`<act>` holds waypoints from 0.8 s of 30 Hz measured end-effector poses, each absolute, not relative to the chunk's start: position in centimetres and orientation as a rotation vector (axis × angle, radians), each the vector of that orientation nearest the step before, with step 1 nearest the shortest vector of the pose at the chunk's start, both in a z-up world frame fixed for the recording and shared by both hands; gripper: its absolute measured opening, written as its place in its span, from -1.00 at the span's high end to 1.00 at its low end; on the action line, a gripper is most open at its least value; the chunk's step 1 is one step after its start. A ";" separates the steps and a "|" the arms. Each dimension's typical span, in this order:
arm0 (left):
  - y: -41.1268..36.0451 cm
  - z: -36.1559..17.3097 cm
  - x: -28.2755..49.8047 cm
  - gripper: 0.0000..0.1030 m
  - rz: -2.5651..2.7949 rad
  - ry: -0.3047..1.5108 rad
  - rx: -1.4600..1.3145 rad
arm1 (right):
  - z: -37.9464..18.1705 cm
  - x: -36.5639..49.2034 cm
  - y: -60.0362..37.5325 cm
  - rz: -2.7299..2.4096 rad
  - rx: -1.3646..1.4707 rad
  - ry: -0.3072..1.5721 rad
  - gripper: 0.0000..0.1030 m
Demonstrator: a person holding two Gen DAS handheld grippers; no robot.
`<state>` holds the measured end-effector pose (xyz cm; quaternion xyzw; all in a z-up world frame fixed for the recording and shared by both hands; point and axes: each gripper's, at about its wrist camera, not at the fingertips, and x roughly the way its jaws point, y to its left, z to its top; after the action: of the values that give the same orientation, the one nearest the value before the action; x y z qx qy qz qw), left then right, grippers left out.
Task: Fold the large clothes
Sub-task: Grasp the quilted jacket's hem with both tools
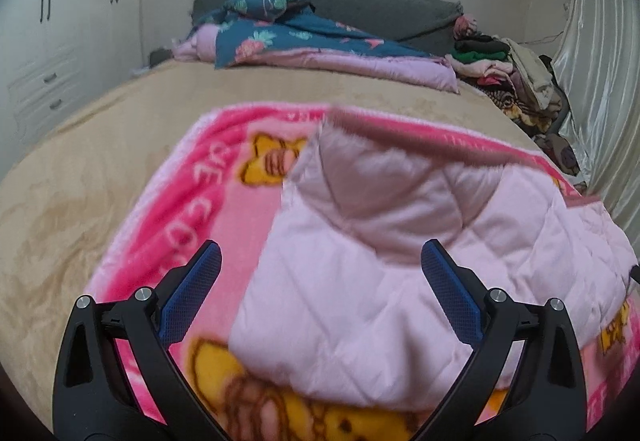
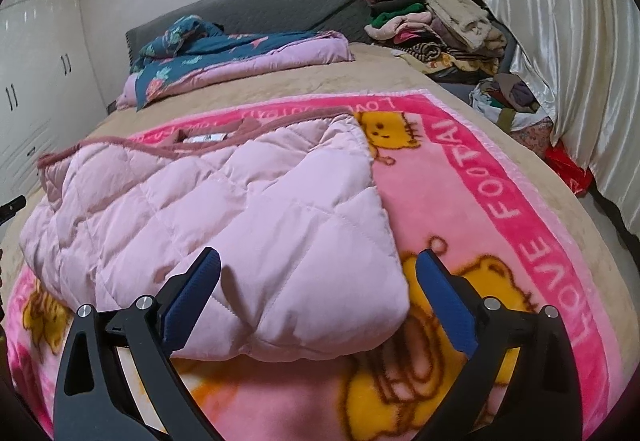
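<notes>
A pale pink quilted jacket (image 1: 392,253) (image 2: 224,209) lies folded over on a bright pink cartoon blanket (image 1: 180,209) (image 2: 500,201) spread on the bed. My left gripper (image 1: 322,261) hovers over the jacket's near left part, its blue-padded jaws wide open with nothing pinched between them. My right gripper (image 2: 318,265) stands open above the jacket's near right corner, the fabric lying between and below the fingers, not pinched. The jacket's collar with a white label (image 2: 204,139) lies at the far edge.
A beige bedspread (image 1: 100,145) (image 2: 400,81) covers the bed. A blue floral and lilac duvet (image 1: 288,37) (image 2: 224,53) lies by the grey headboard (image 1: 380,9). A heap of clothes (image 1: 516,77) (image 2: 440,29) sits at the far right by shiny curtains (image 2: 560,41). White wardrobes (image 1: 60,33) stand left.
</notes>
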<state>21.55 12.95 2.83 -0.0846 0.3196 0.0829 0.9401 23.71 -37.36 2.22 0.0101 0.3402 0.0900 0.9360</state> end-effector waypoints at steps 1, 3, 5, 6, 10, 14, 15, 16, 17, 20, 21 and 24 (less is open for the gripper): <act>13.1 2.5 21.4 -0.81 0.160 0.663 -0.184 | 2.0 23.8 -37.3 0.186 0.013 0.700 -0.90; 13.5 1.4 21.0 -0.82 0.138 0.680 -0.220 | 1.6 24.0 -37.4 0.186 0.014 0.706 -0.91; 14.1 0.1 20.9 -0.82 0.132 0.709 -0.270 | 1.2 24.4 -37.6 0.190 0.025 0.718 -0.91; 14.5 -0.7 20.9 -0.82 0.116 0.727 -0.312 | 0.9 24.6 -37.7 0.195 0.030 0.725 -0.91; 14.3 -2.4 21.4 -0.82 0.073 0.773 -0.358 | -0.1 25.4 -37.8 0.209 0.056 0.744 -0.91; 13.0 -2.7 21.9 -0.34 0.082 0.770 -0.315 | -0.6 25.7 -37.3 0.266 0.076 0.732 -0.35; 12.7 -2.5 21.9 -0.01 0.114 0.759 -0.286 | -0.6 25.6 -36.8 0.250 0.048 0.719 -0.18; 12.6 -2.2 21.9 0.32 0.128 0.744 -0.266 | -0.6 25.5 -36.3 0.249 0.028 0.707 -0.01; 12.6 -1.8 21.9 0.47 0.118 0.727 -0.268 | -0.2 25.5 -35.7 0.247 0.005 0.684 0.21; 12.6 0.1 21.9 0.56 0.112 0.658 -0.265 | 1.2 25.9 -34.9 0.218 -0.005 0.612 0.37; 12.5 1.0 22.1 0.56 0.117 0.624 -0.252 | 1.8 26.2 -34.7 0.206 -0.001 0.588 0.40; 12.1 2.9 23.3 0.57 0.125 0.569 -0.219 | 3.1 28.0 -34.4 0.175 0.011 0.547 0.43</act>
<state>23.29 12.12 2.94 -0.1077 0.2799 0.0616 0.9520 28.03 -34.38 3.10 0.0055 0.2697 0.0861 0.9591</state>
